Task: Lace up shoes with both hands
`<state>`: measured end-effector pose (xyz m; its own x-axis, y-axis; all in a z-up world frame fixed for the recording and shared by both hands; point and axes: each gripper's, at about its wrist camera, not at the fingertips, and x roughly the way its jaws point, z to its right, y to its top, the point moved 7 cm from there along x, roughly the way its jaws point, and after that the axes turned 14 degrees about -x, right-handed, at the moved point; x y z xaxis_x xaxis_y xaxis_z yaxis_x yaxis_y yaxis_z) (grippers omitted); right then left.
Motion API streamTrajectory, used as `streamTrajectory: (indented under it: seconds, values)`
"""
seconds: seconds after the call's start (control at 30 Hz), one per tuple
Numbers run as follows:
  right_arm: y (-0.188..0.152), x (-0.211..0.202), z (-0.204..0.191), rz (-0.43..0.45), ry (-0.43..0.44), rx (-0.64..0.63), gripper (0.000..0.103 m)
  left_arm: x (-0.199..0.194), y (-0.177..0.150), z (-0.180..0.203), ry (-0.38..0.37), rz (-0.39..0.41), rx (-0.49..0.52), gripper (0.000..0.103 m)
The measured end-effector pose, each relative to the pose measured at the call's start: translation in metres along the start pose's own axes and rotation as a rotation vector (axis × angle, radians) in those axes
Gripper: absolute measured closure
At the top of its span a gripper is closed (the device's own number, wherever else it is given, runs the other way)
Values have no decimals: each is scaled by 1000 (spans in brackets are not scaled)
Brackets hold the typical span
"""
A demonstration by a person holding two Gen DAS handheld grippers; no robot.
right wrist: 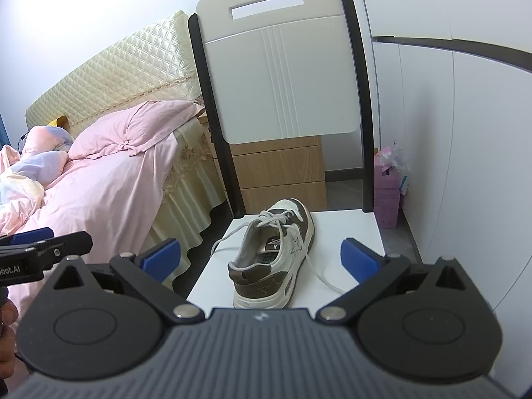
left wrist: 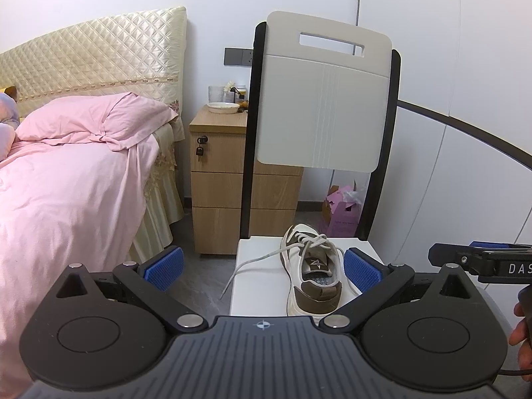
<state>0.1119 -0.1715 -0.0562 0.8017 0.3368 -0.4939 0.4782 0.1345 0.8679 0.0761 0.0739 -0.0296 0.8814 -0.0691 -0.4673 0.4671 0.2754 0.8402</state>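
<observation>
shoe [right wrist: 273, 252]: white and brown sneaker on the white chair seat [right wrist: 345, 229], heel toward the cameras, toe toward the chair back
laces [left wrist: 256, 261]: untied; one end trails left over the seat edge, the other lies on the seat to the shoe's right
left gripper [left wrist: 264, 267]: jaws wide apart, holding nothing, short of the shoe
right gripper [right wrist: 261, 259]: jaws wide apart, holding nothing, short of the heel
bed [left wrist: 66, 183]: pink bedding, left of the chair
drawer cabinet [left wrist: 216, 179]: behind the chair

One shoe [left wrist: 312, 271], one chair [left wrist: 324, 99], two grippers [left wrist: 262, 267].
</observation>
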Motion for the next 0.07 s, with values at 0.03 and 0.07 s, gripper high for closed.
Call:
streamTrajectory:
  seconds: [0.03, 0.07]
  values:
    - [0, 0, 0, 0, -1, -1, 0, 0, 0, 0, 0, 0, -1, 0]
    - [0, 0, 0, 0, -1, -1, 0, -1, 0, 0, -1, 0, -2, 0]
